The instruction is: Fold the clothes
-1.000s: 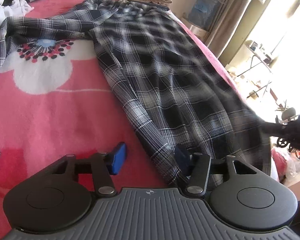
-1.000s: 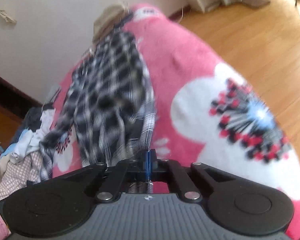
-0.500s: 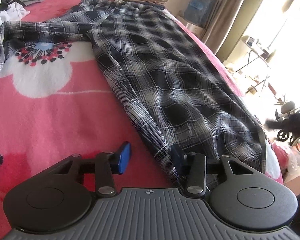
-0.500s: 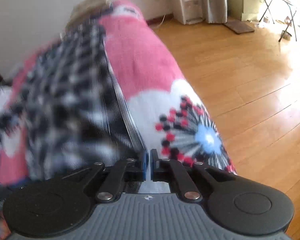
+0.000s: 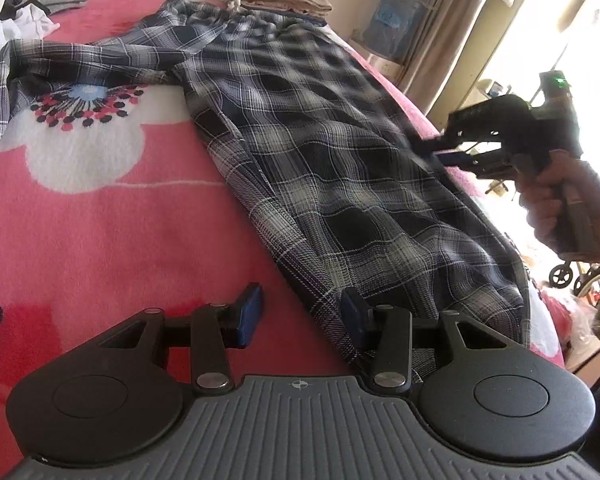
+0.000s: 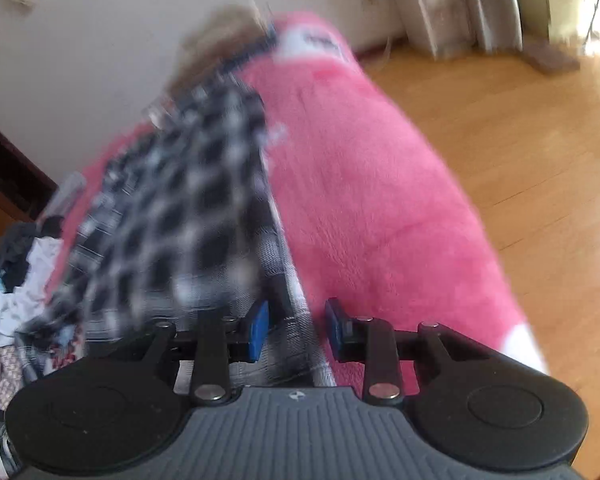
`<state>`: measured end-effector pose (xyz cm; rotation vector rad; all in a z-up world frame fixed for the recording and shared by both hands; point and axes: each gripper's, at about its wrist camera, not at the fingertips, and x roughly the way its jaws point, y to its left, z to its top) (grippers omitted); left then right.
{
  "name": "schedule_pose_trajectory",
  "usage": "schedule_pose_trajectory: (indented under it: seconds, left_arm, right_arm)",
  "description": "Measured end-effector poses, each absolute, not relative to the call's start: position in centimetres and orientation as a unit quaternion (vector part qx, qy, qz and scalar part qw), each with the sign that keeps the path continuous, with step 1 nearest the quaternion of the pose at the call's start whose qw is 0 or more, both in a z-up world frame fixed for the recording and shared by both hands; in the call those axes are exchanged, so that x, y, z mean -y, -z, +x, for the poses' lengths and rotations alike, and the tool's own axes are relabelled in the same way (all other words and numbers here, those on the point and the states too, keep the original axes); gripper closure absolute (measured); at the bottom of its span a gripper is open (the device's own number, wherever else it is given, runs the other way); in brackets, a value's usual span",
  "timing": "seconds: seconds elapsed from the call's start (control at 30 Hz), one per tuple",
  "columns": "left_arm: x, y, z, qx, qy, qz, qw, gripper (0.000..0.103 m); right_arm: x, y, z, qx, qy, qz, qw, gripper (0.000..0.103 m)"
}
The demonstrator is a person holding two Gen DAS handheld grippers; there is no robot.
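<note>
Both tools sit over the plaid shirt [image 5: 320, 152], which lies flat on the pink blanket [image 5: 100, 232]. Left tool [image 5: 300, 312] is spread at the hem. Right tool [image 6: 294, 326] has just been opening, the shirt's edge between its pads.

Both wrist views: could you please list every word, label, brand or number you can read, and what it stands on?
No text can be read in either view.
Blanket: a white patch with dark marks, too blurred to read.
Left gripper and right gripper: a small crosshair mark on each base, no letters.
Plaid shirt: no label shows.
</note>
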<state>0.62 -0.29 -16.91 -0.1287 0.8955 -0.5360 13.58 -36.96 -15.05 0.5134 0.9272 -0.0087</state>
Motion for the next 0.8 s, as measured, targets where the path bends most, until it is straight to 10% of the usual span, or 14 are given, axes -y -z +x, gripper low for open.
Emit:
schedule_pose_trajectory:
  seconds: [0.07,0.33,0.5,0.73,0.8]
  left_arm:
    - [0.3,16.9,0.6,-0.426,0.258,-0.06,0.865,0.059]
    - [0.0,17.1,0.8,-0.427,0.27,-0.059,0.861,0.059]
    - [-0.1,17.4,0.9,-0.425,0.275,-0.062,0.86,0.059]
    - [0.0,17.5,0.8,-0.422,0.277,-0.059,0.861,0.059]
    - [0.0,17.5,0.8,-0.421,0.277,-0.058,0.862,0.059]
  right_arm:
    - [36.5,14.3,13.4,-0.431,0.021,0.216,0.876,0.101]
    - [35.2,14.5,13.5,-0.439,0.056,0.105,0.891,0.098]
    - [39.2,11.7,13.6,-0.363,0.026,0.25,0.897,0.057]
    - [41.0,12.4,20.3,-0.375,-0.022,0.317,0.871,0.057]
    - [40.3,13.2,22.1,-0.388,-0.022,0.298,0.872,0.079]
